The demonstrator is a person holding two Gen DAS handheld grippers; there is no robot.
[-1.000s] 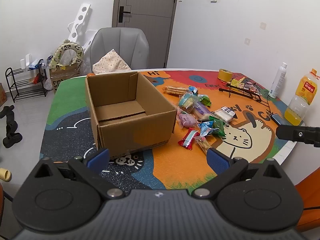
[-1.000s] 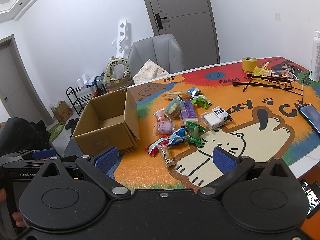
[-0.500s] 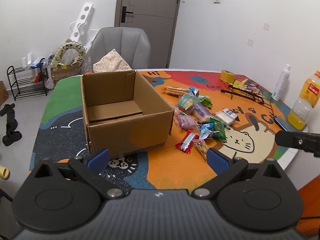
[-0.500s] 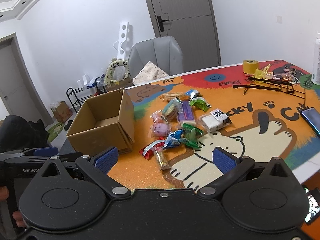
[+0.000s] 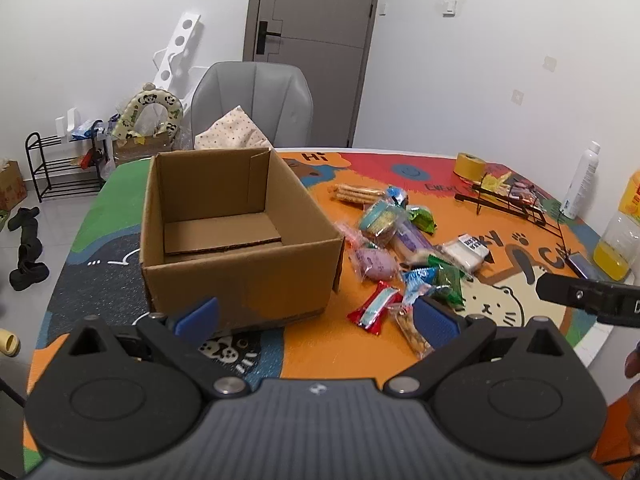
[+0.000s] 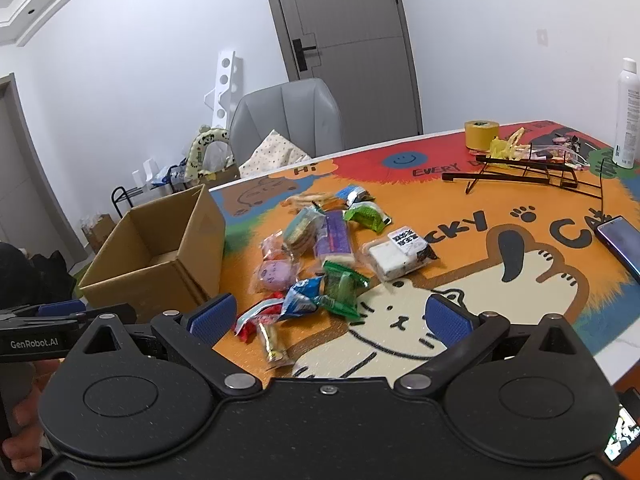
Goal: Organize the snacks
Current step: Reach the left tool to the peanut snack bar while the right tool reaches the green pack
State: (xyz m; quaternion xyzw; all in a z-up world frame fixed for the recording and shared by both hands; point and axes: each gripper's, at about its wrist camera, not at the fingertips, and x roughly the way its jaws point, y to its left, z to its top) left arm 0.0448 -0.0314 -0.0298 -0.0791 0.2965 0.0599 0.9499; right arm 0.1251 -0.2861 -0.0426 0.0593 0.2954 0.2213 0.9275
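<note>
An open, empty cardboard box (image 5: 236, 232) stands on the colourful table mat; it also shows in the right wrist view (image 6: 160, 256). To its right lies a pile of wrapped snacks (image 5: 400, 248), among them a red packet (image 5: 374, 308), a purple one (image 5: 376, 266), a green one (image 6: 340, 286) and a white one (image 6: 398, 254). My left gripper (image 5: 316, 318) is open and empty, just in front of the box. My right gripper (image 6: 328, 318) is open and empty, over the near edge of the snack pile.
A black wire rack (image 6: 524, 168), yellow tape roll (image 6: 481, 134), white spray bottle (image 6: 628, 114) and phone (image 6: 618, 244) sit at the far right. A juice bottle (image 5: 618, 236) stands by the table's right edge. A grey chair (image 5: 256, 104) is behind the table.
Both grippers have moved forward toward the table; the box and snacks now look closer. Nothing on the table has moved, and both grippers stay open.
</note>
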